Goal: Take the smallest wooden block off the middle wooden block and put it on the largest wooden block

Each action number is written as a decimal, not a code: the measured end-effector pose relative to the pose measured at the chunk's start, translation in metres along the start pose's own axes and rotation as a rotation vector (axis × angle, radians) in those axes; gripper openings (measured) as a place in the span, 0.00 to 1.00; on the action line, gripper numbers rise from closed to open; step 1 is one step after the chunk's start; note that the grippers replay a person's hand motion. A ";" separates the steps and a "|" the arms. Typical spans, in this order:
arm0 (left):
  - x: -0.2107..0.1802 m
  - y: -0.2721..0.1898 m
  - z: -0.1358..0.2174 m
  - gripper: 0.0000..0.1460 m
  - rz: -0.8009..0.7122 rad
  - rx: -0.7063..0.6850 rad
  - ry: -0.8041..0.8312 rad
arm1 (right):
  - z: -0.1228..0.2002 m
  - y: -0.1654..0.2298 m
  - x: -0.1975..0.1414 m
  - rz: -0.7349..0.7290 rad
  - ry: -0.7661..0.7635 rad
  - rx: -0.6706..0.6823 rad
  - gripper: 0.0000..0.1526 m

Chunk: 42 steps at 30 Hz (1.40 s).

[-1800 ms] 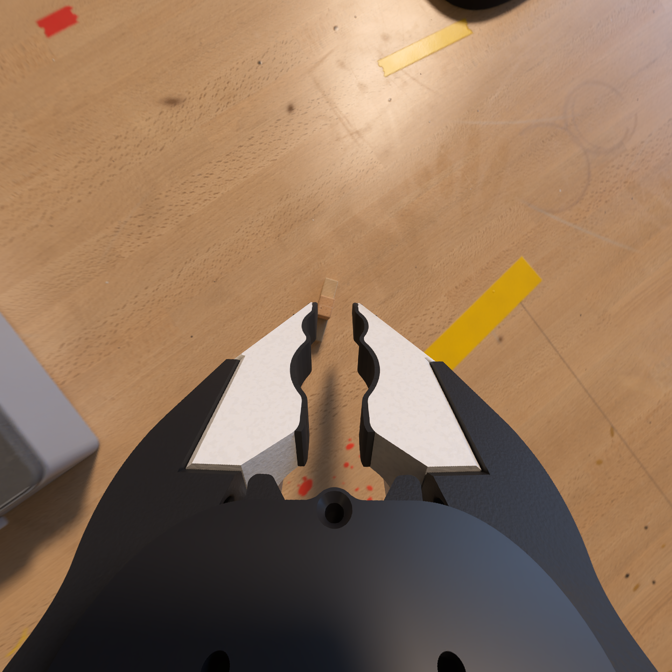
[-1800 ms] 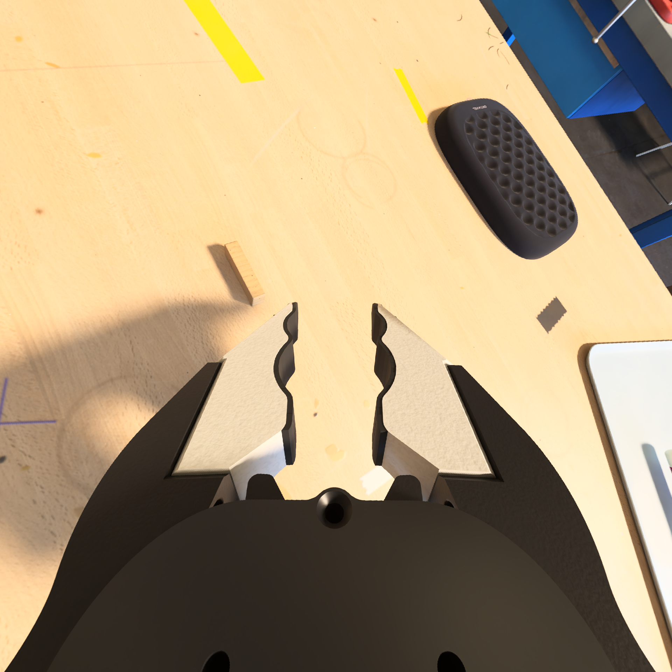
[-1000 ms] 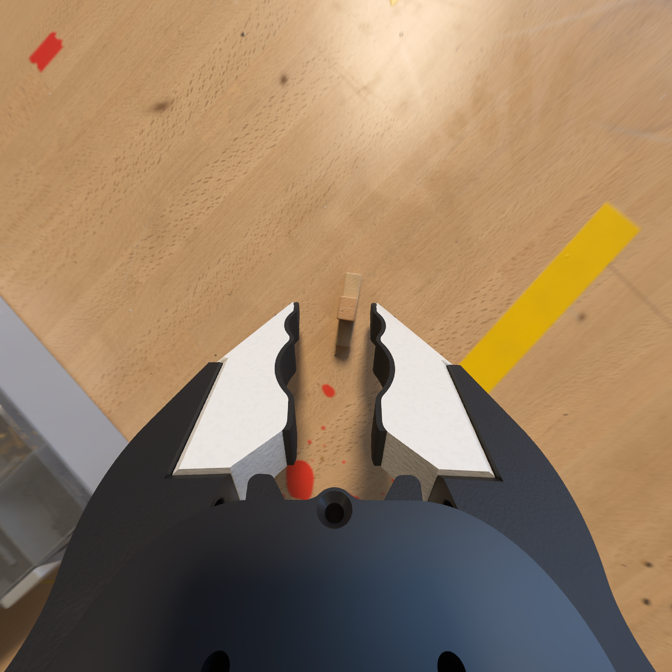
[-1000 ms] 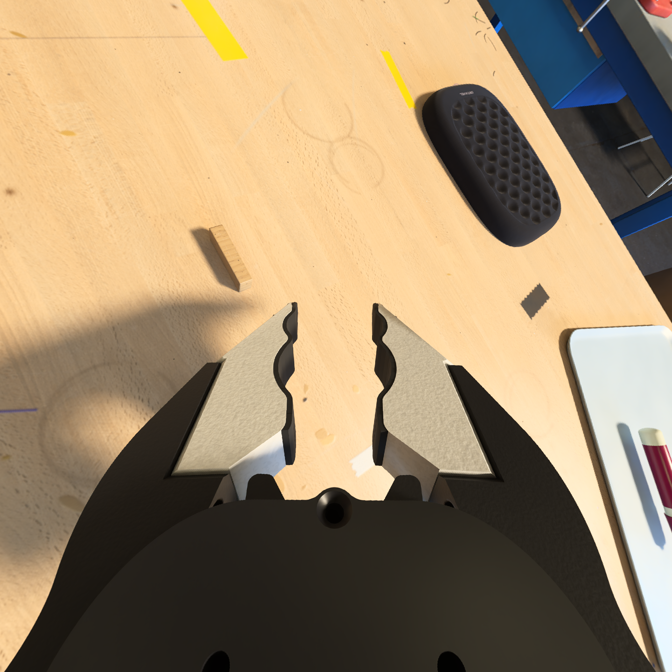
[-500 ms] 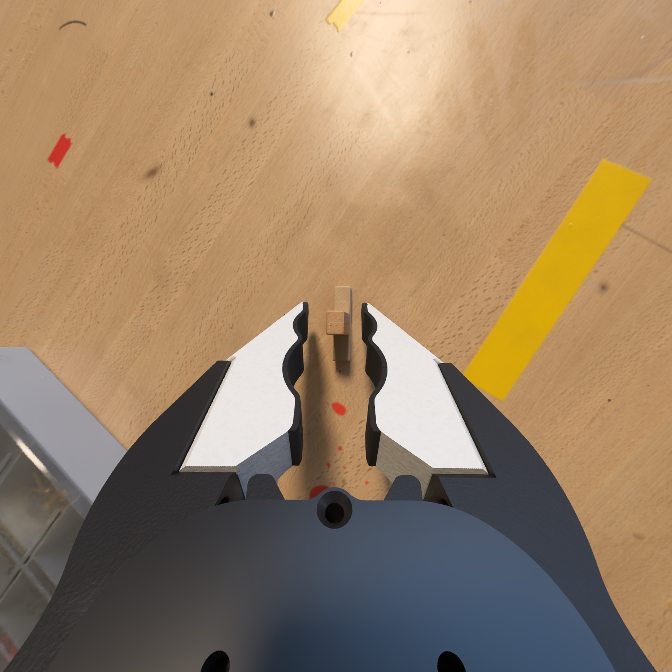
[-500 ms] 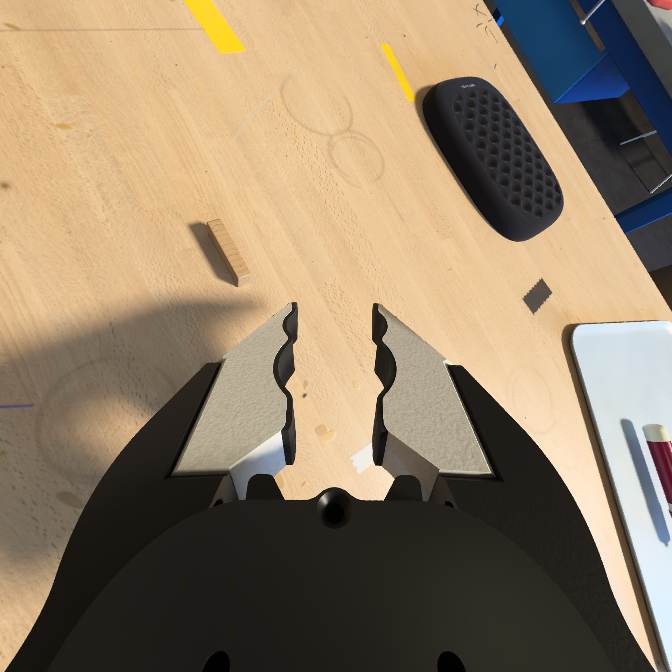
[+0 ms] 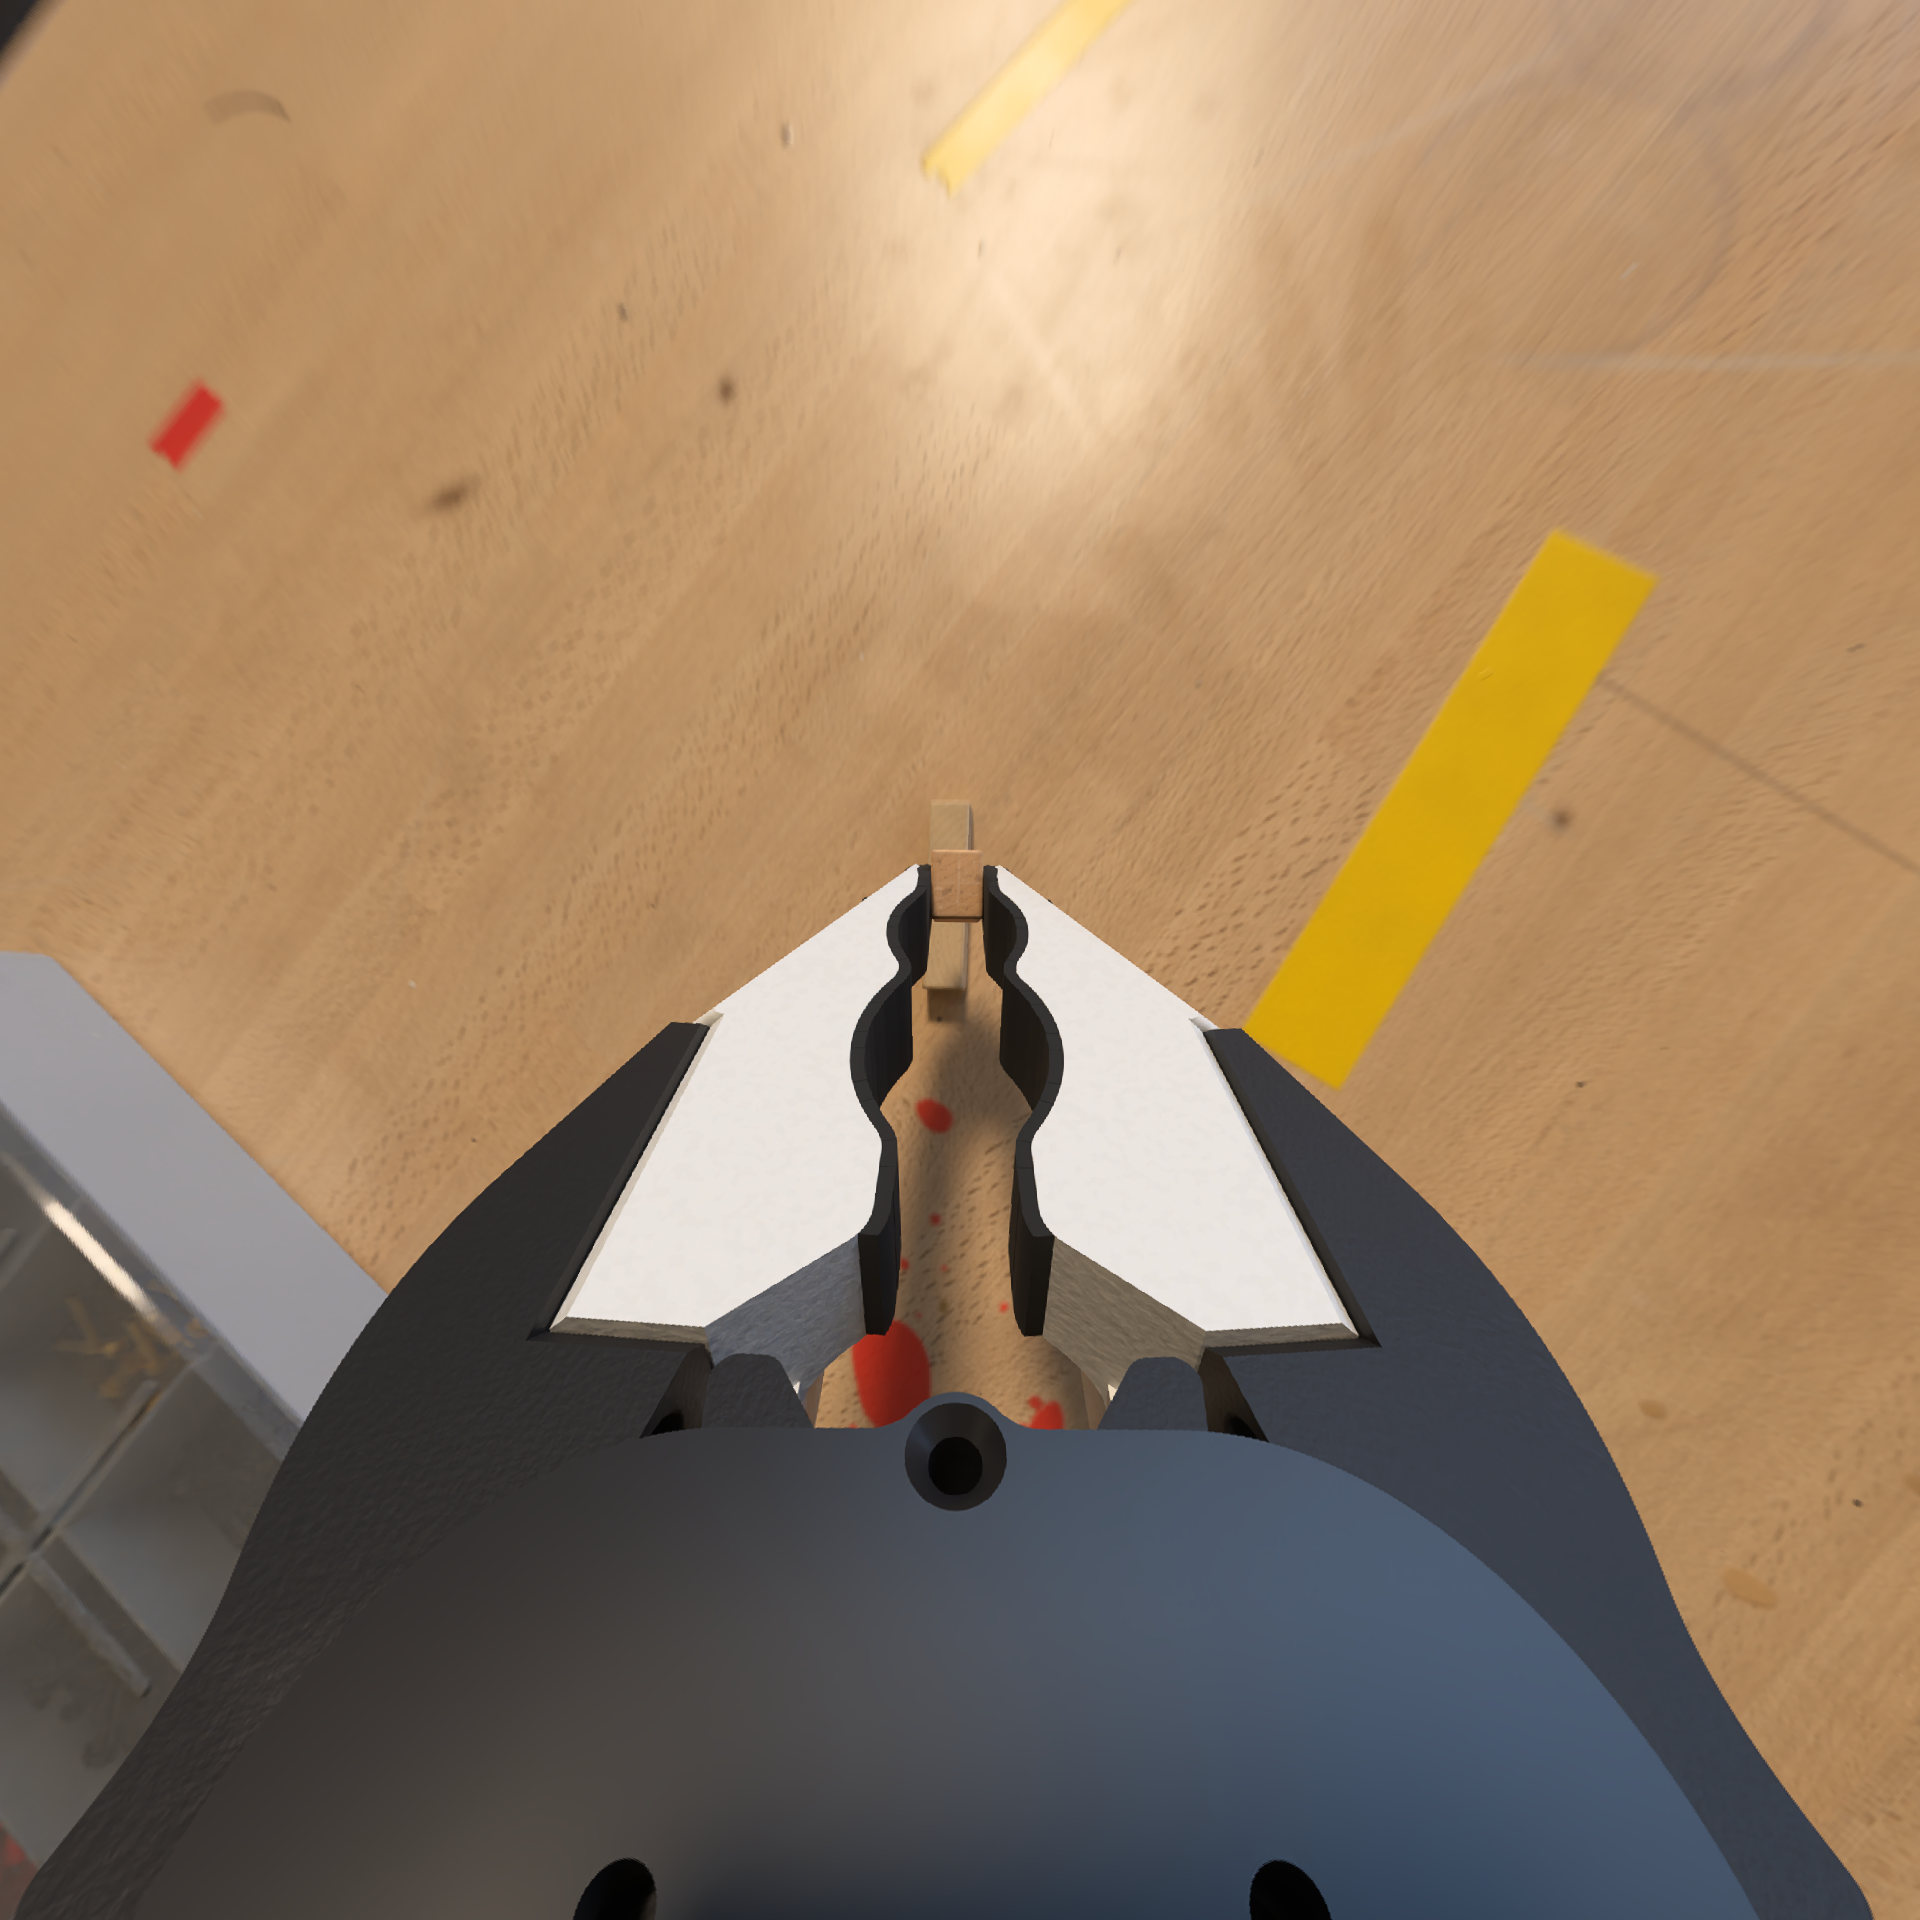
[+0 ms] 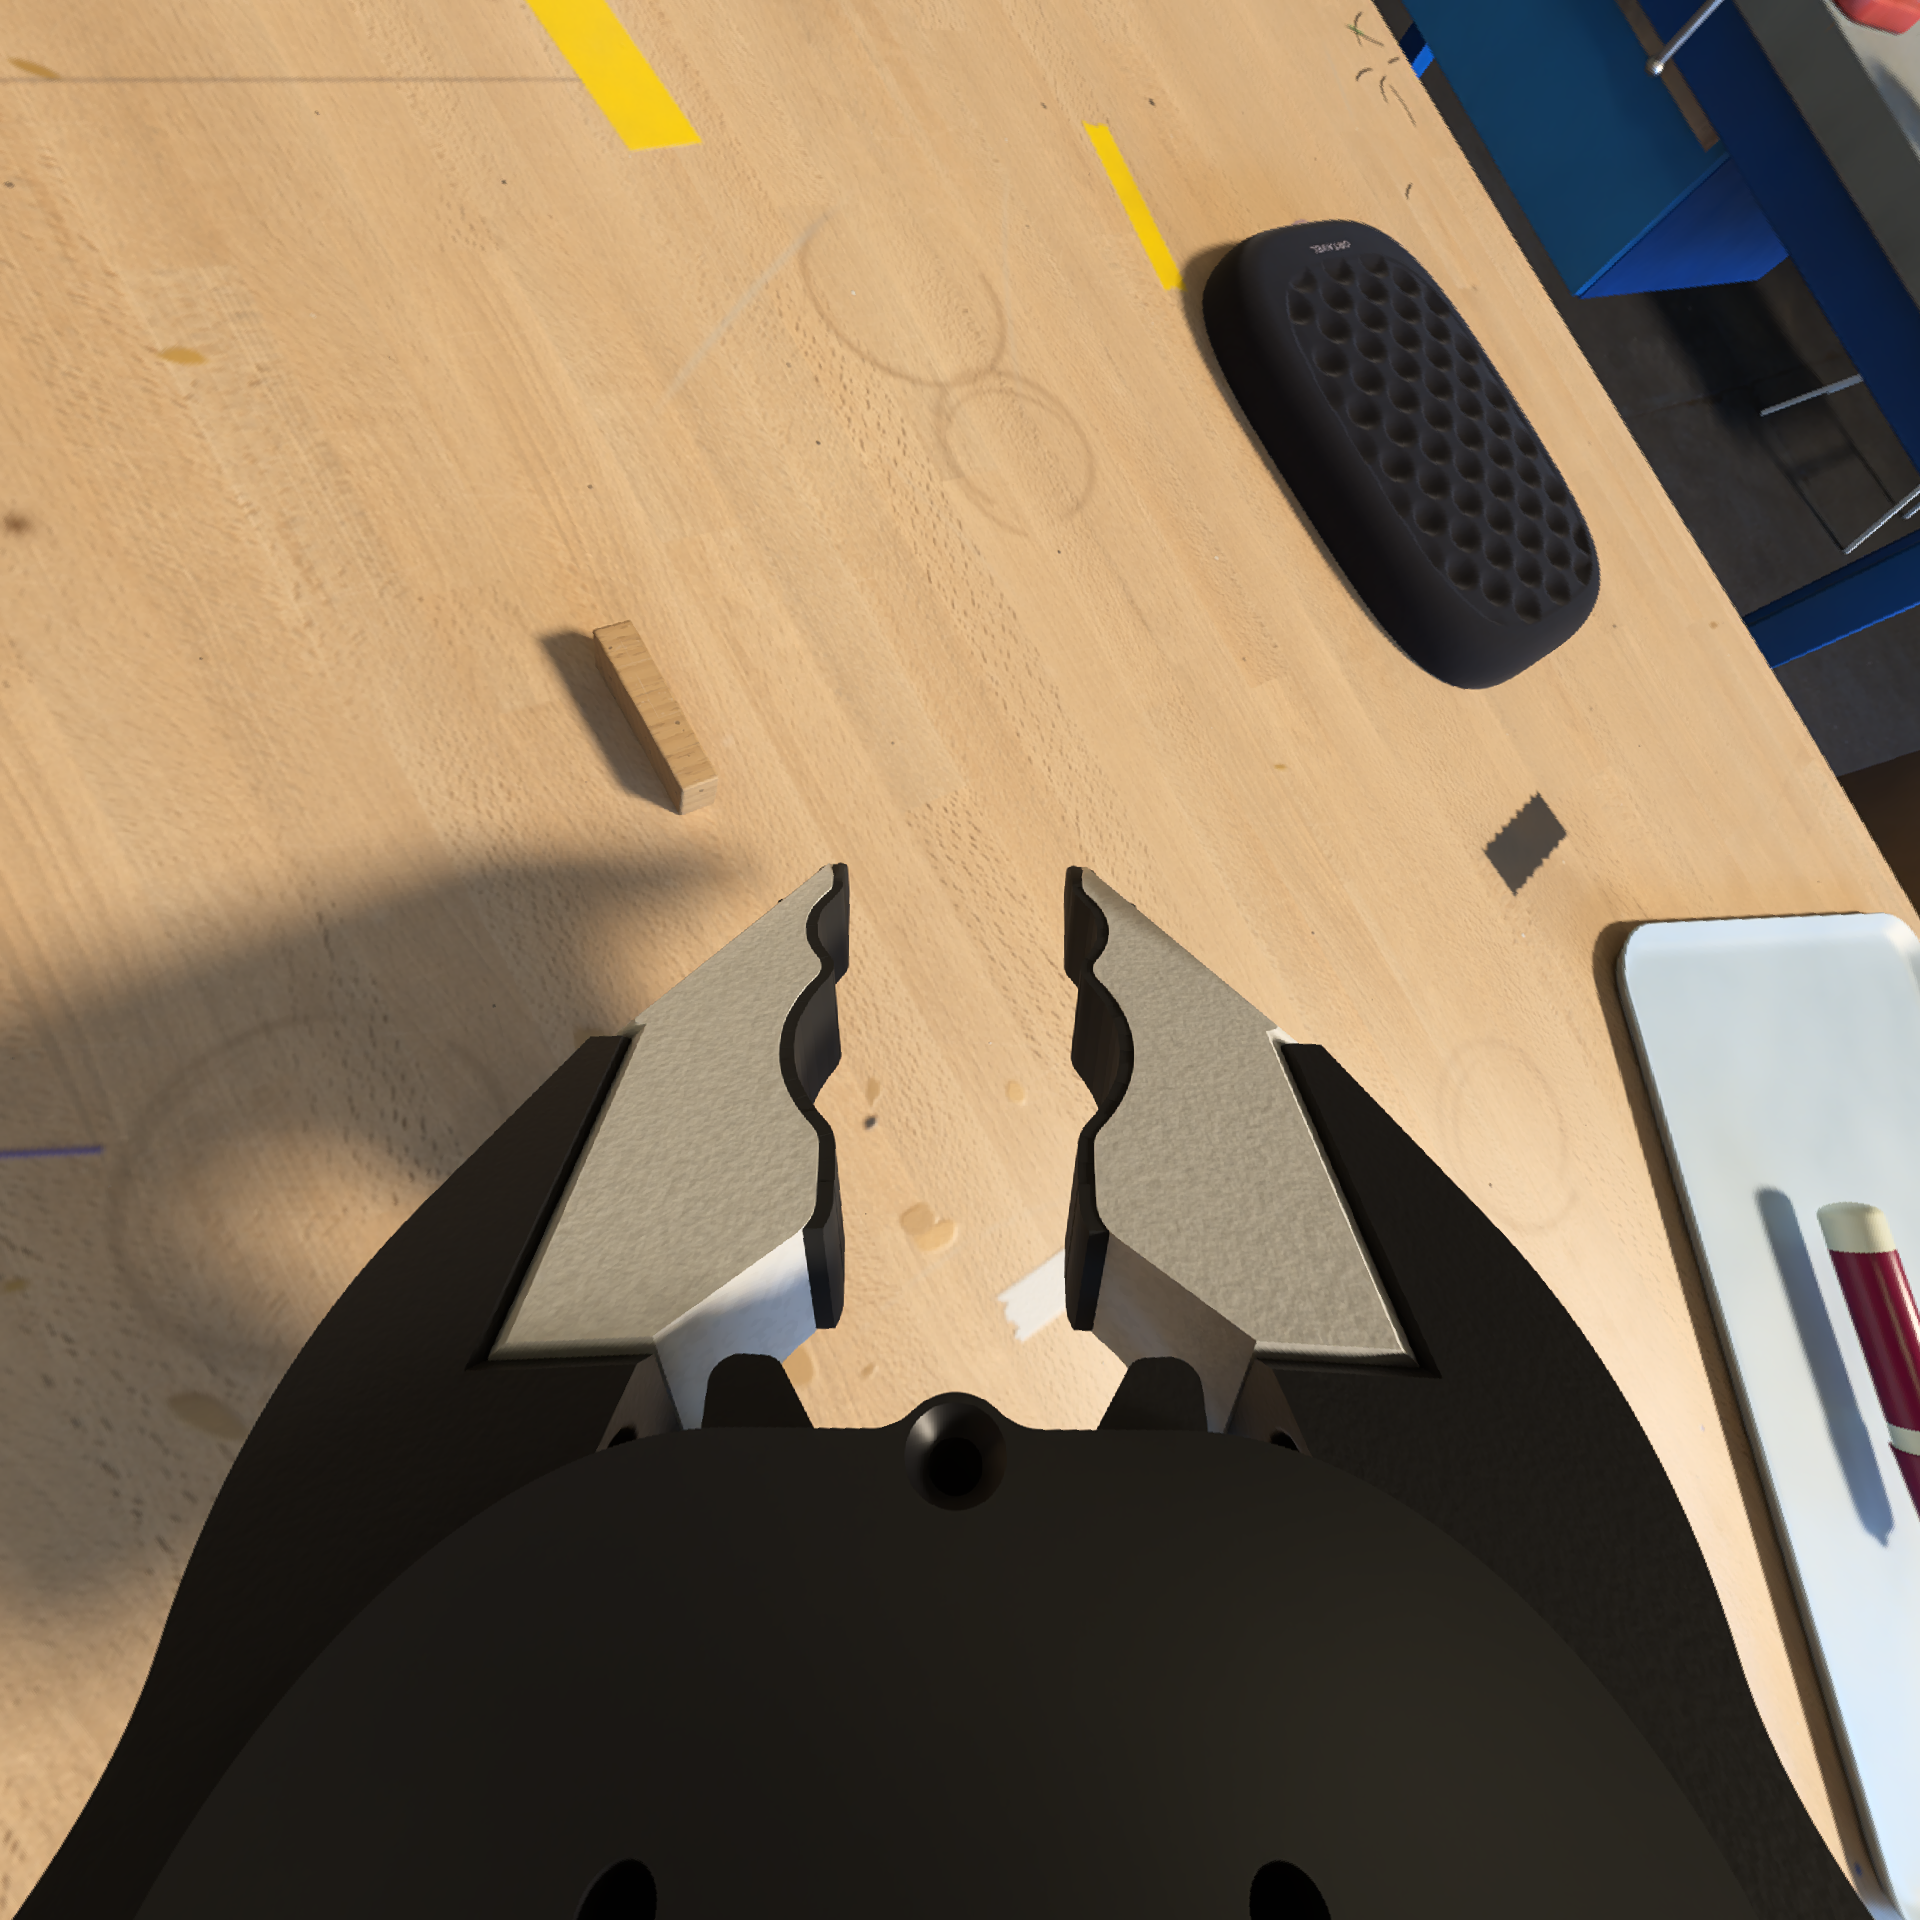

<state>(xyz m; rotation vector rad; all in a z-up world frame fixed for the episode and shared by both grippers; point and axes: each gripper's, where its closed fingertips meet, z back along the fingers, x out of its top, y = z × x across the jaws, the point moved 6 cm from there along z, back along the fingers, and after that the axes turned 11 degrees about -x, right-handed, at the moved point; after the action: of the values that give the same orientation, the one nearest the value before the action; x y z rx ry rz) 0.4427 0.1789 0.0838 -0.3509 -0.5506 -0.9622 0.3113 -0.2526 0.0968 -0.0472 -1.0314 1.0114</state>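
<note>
In the left wrist view my left gripper (image 7: 955,891) has its tips closed on the smallest wooden block (image 7: 955,885), a small tan cube. Under it lies the middle wooden block (image 7: 950,831), a pale narrow bar on the table that runs away from the camera; its near end shows between my fingers. In the right wrist view the largest wooden block (image 8: 655,715), a long tan bar, lies flat on the table to the upper left of my right gripper (image 8: 956,894). The right gripper is open and empty above bare table.
A black honeycomb pad (image 8: 1403,447) lies at the upper right near the table's edge. A white tray (image 8: 1766,1091) with a dark red marker (image 8: 1881,1320) sits at the right. A grey compartment box (image 7: 114,1247) stands at the left. Yellow tape strips (image 7: 1455,800) mark the table.
My left gripper has moved forward over the two stacked blocks and its jaws have narrowed onto the small cube. The right gripper has barely moved and stays open.
</note>
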 end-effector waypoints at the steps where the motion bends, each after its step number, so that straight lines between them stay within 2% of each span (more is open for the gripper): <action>1: 0.004 -0.002 0.006 0.06 -0.012 -0.002 -0.032 | 0.000 0.000 0.000 -0.002 -0.001 -0.001 0.27; 8: 0.018 -0.011 0.045 0.06 -0.106 -0.054 -0.272 | 0.000 0.000 -0.001 -0.006 -0.005 -0.001 0.27; 12: 0.045 -0.042 0.075 0.06 -0.353 -0.157 -0.550 | 0.000 -0.001 -0.001 -0.008 -0.008 -0.007 0.27; 15: 0.069 -0.074 0.079 0.06 -0.502 -0.254 -0.609 | 0.000 -0.002 -0.001 -0.007 -0.009 -0.008 0.27; 18: 0.100 -0.114 0.053 0.06 -0.560 -0.322 -0.466 | -0.001 -0.001 0.000 -0.006 -0.009 -0.009 0.27; 22: 0.146 -0.198 -0.030 0.06 -0.512 -0.408 -0.256 | -0.002 -0.006 -0.005 -0.032 0.020 -0.043 0.27; 26: 0.151 -0.255 -0.099 0.06 -0.511 -0.447 -0.131 | 0.002 -0.007 -0.011 -0.050 0.026 -0.059 0.27; 30: 0.140 -0.268 -0.128 0.06 -0.510 -0.404 0.013 | 0.006 -0.006 -0.021 -0.058 0.042 -0.055 0.27; 31: 0.138 -0.269 -0.130 0.07 -0.514 -0.400 0.028 | 0.006 -0.006 -0.023 -0.063 0.043 -0.053 0.27; 33: 0.136 -0.271 -0.131 0.26 -0.507 -0.407 0.042 | 0.005 -0.006 -0.025 -0.072 0.043 -0.049 0.27; 34: 0.136 -0.271 -0.129 0.31 -0.501 -0.417 0.045 | 0.004 -0.006 -0.026 -0.074 0.044 -0.046 0.27; 37: 0.141 -0.255 -0.101 0.32 -0.477 -0.395 0.014 | 0.000 -0.006 -0.027 -0.074 0.049 -0.045 0.27; 39: 0.146 -0.229 -0.060 0.32 -0.425 -0.329 -0.053 | 0.000 -0.006 -0.026 -0.076 0.048 -0.046 0.27; 42: 0.133 -0.161 0.022 0.28 -0.267 -0.095 -0.150 | 0.001 -0.007 -0.024 -0.065 0.047 -0.059 0.27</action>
<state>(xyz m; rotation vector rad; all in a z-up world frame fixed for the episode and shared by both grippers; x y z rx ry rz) 0.3602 0.0143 0.1860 -0.4451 -0.7021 -1.2294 0.3122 -0.2745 0.0841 -0.0847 -1.0137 0.9174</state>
